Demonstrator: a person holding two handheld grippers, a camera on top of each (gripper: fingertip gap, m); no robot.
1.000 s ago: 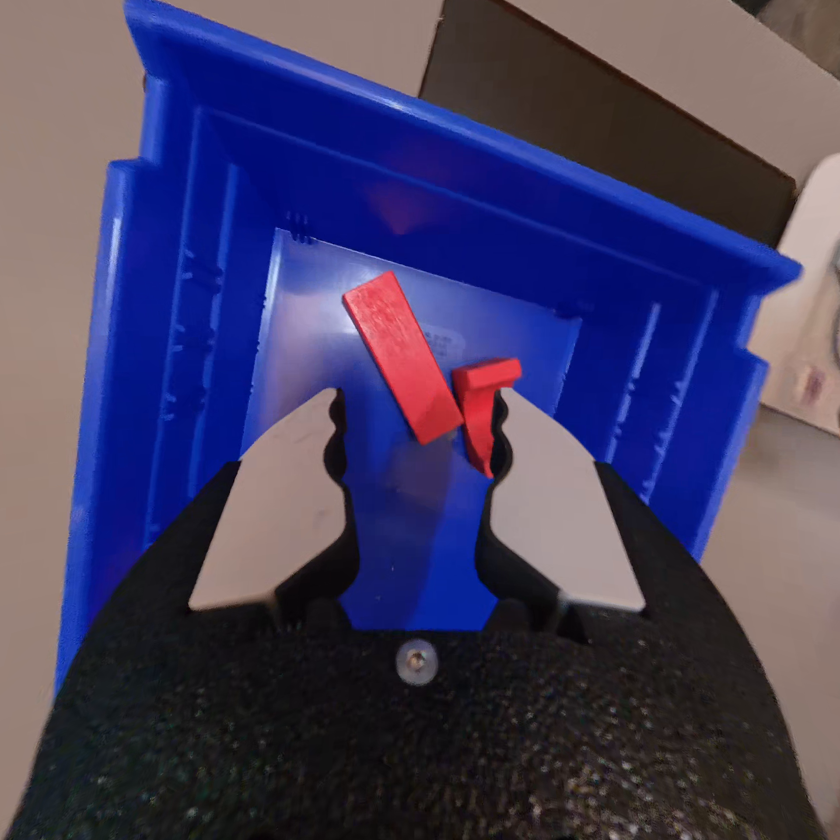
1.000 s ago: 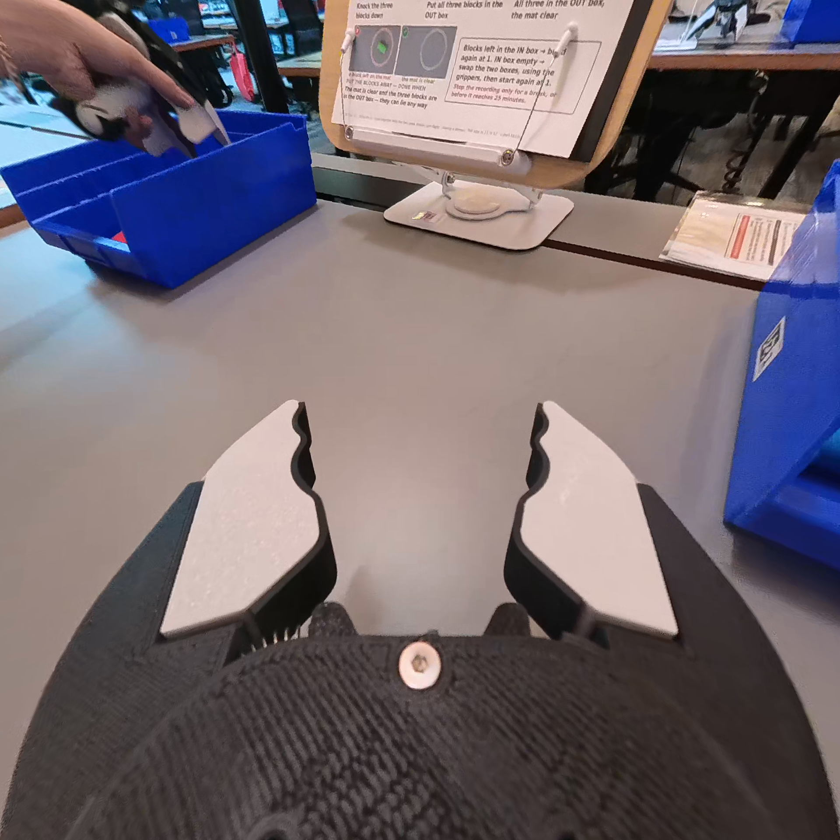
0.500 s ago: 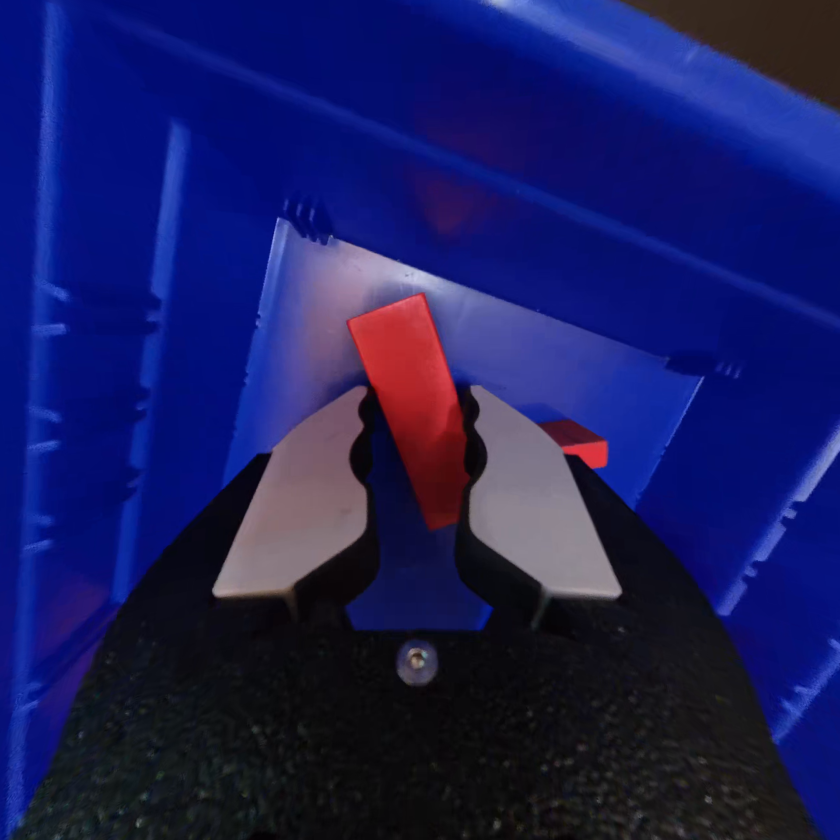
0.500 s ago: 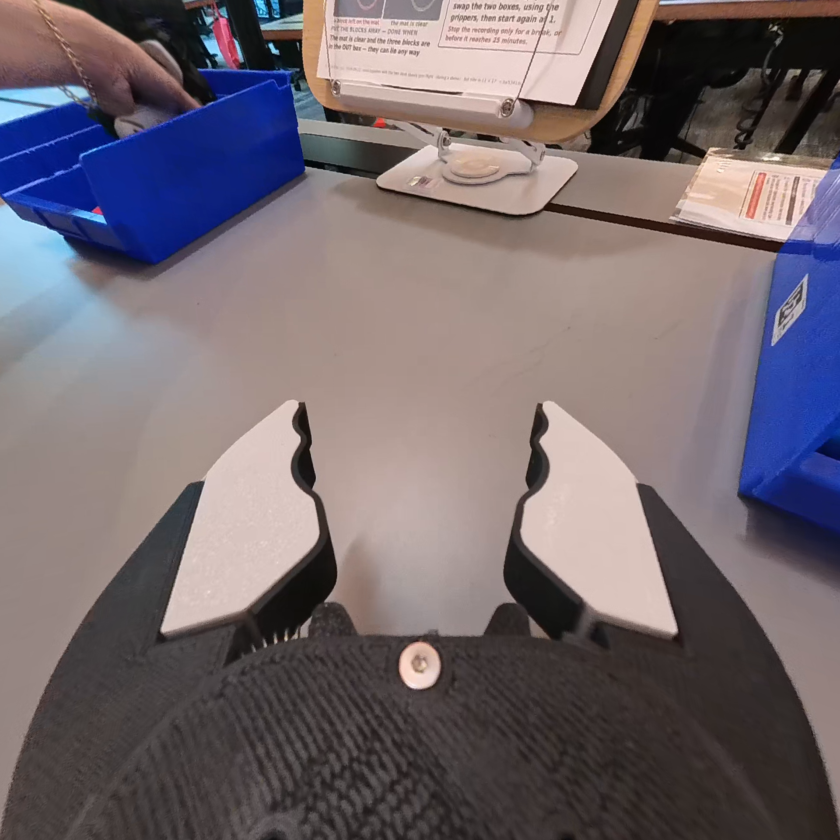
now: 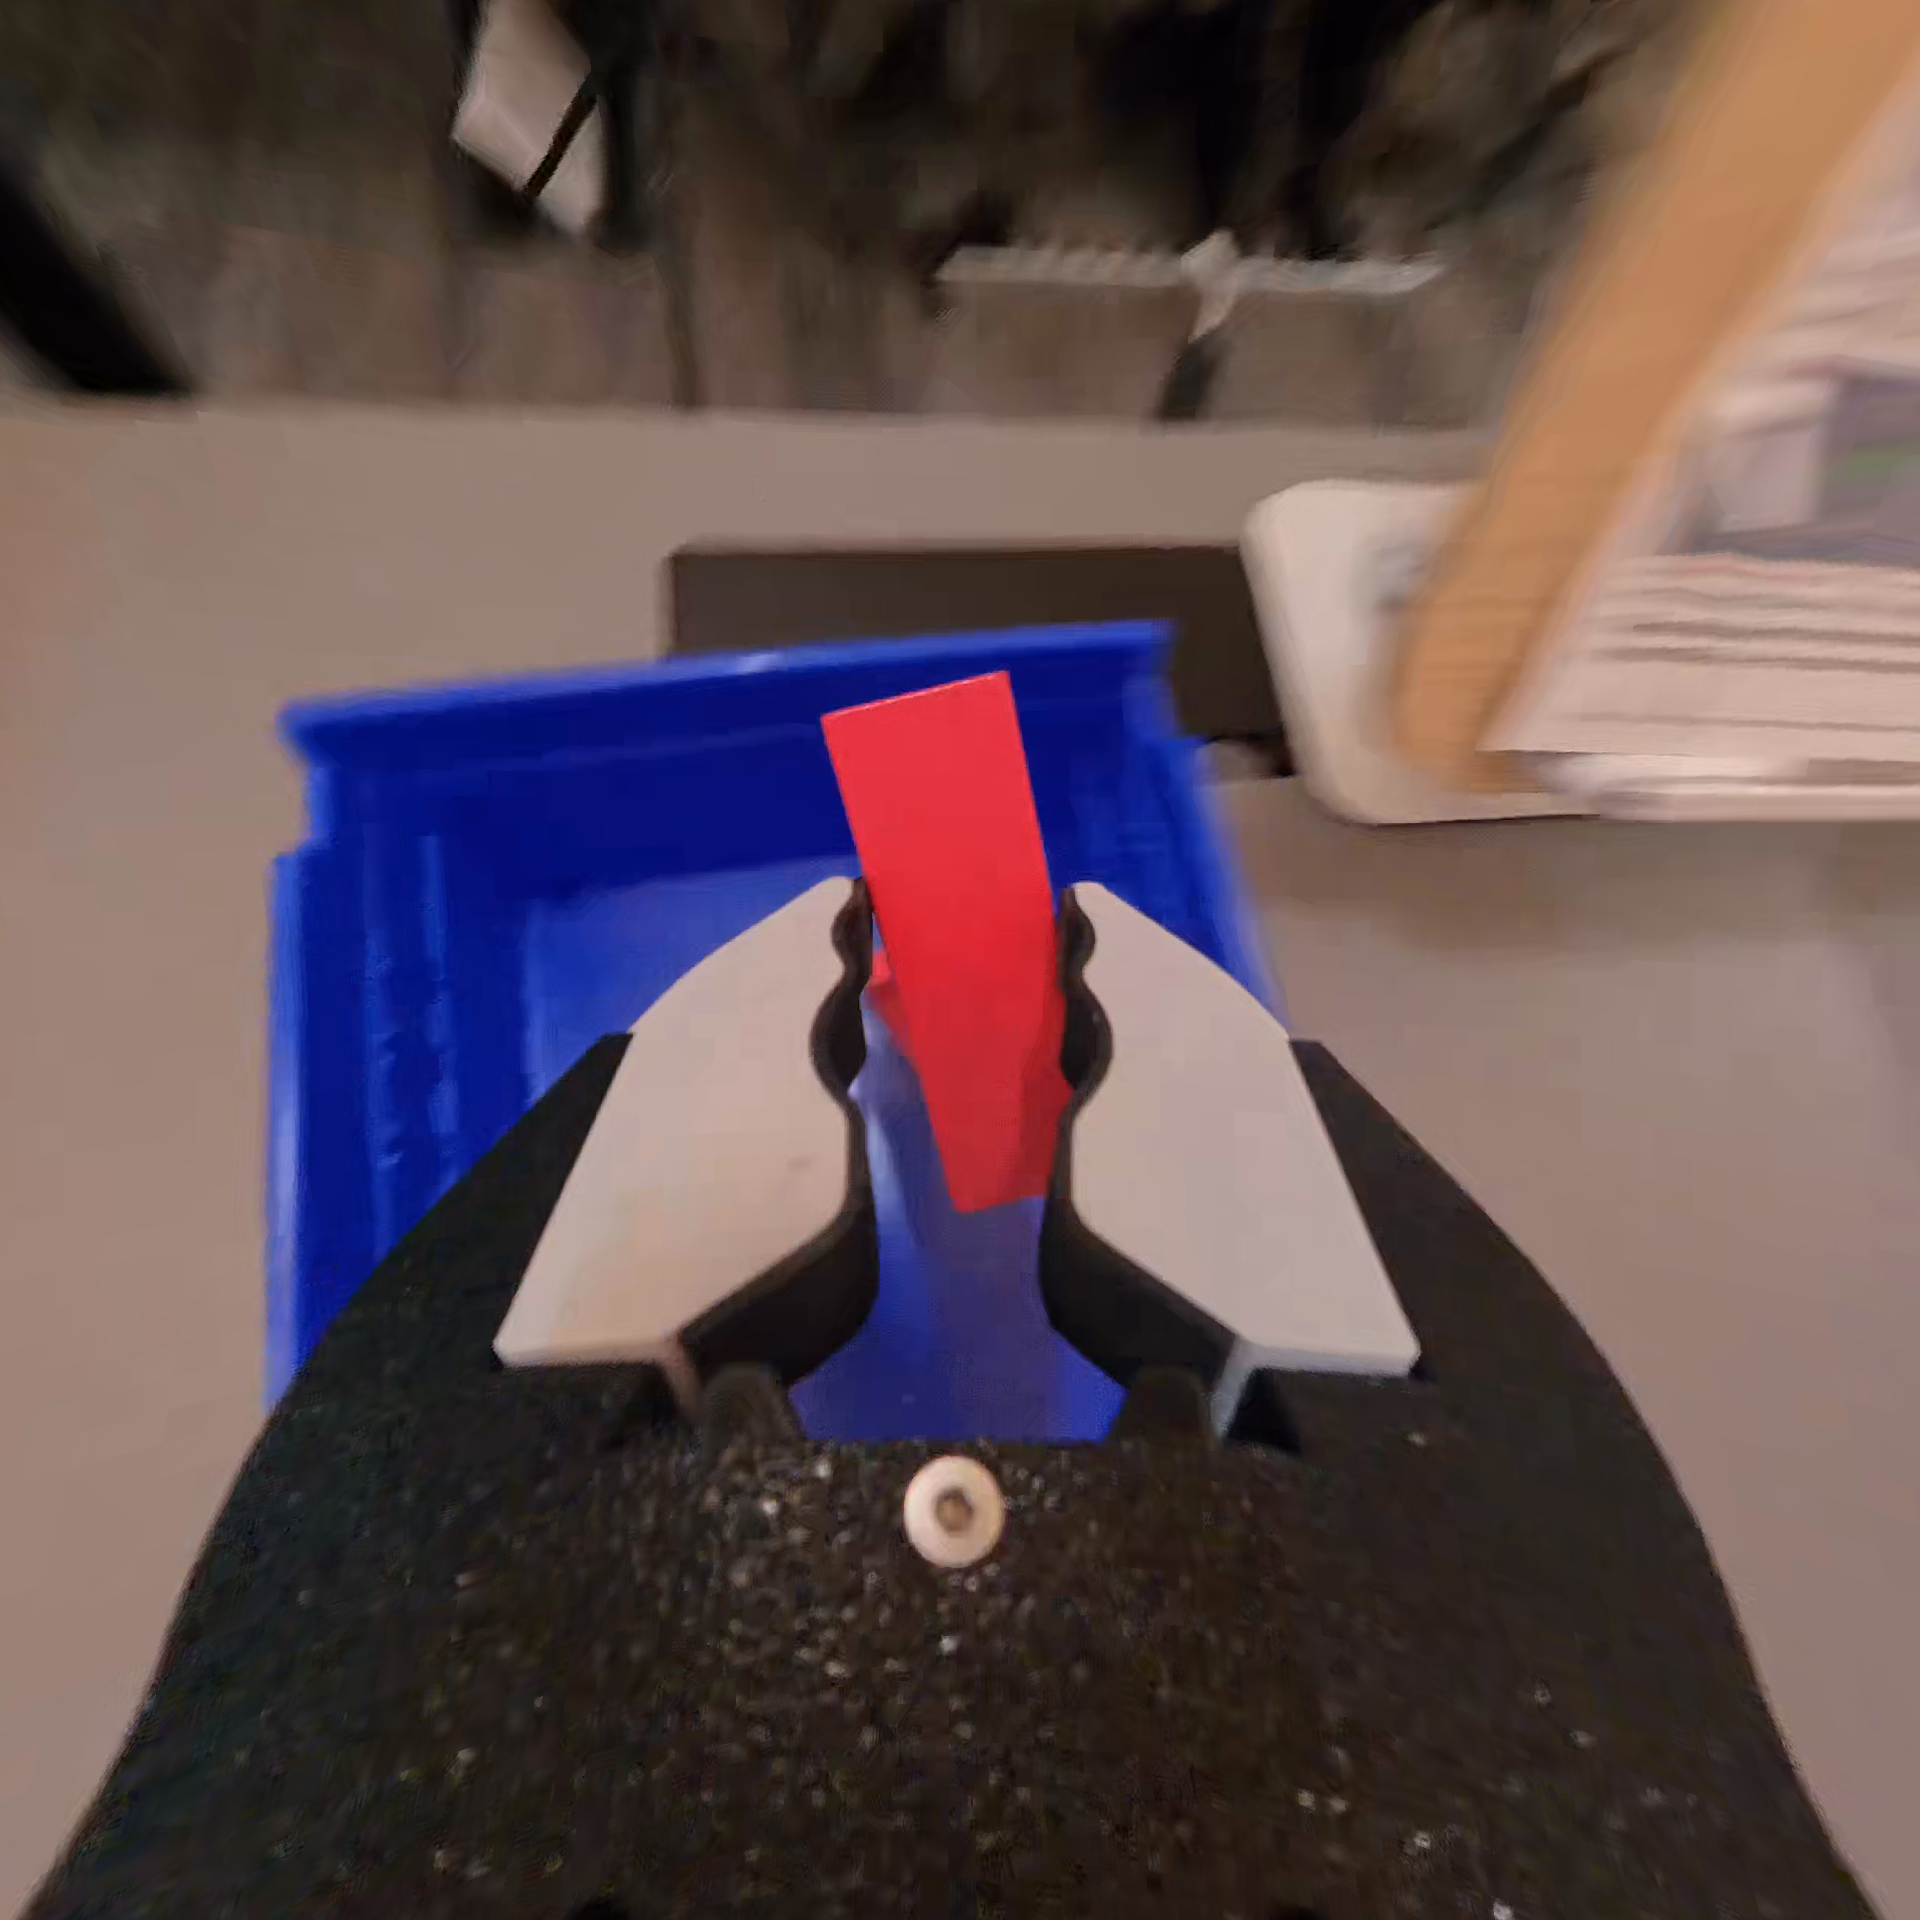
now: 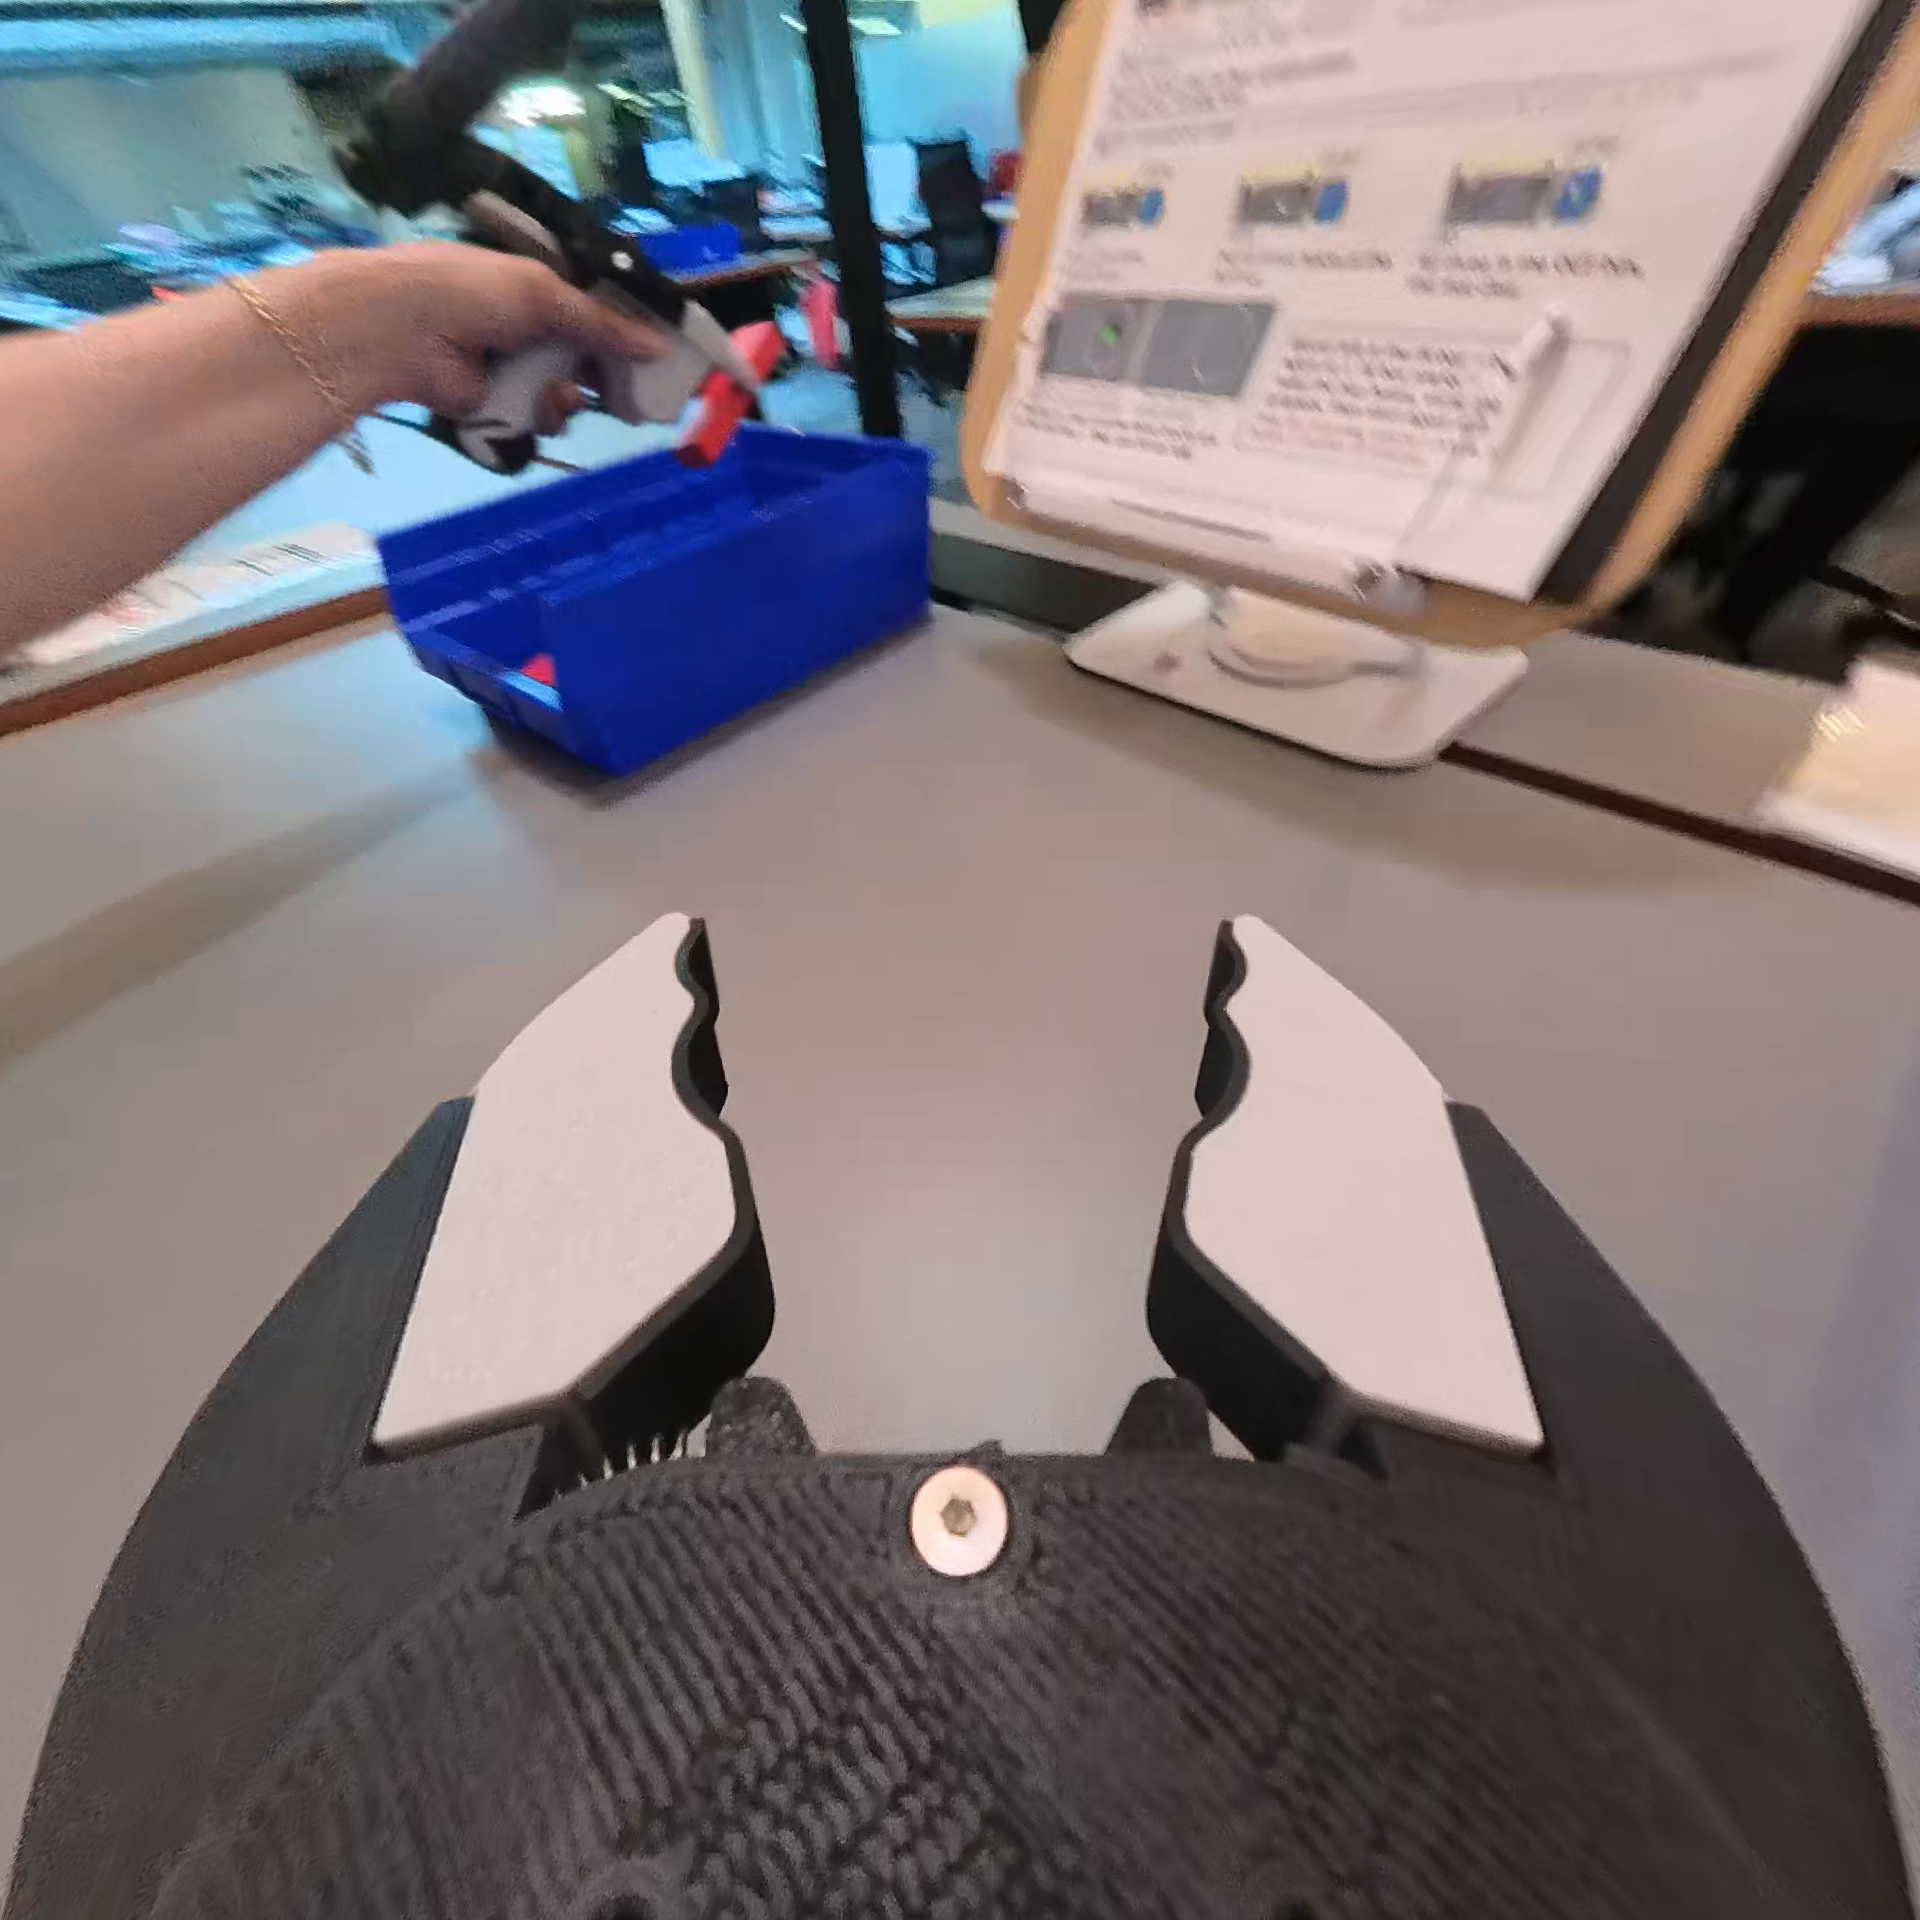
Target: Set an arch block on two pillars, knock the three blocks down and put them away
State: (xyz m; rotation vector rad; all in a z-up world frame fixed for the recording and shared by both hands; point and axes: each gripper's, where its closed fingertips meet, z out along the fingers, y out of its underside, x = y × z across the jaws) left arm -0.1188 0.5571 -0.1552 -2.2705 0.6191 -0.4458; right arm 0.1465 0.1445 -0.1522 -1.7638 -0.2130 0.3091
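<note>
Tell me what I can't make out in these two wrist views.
- Left wrist view: the blue plastic bin floor, hidden by the left gripper and its flat red block.
- Right wrist view: the bin's contents, behind its wall; only a red corner shows.
- Both: the stand-mounted paper sheet, blurred.

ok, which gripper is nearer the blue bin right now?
Left. The left gripper hangs just above the blue bin, shut on a red block. The right gripper is open over bare grey table, well short of the bin.
</note>
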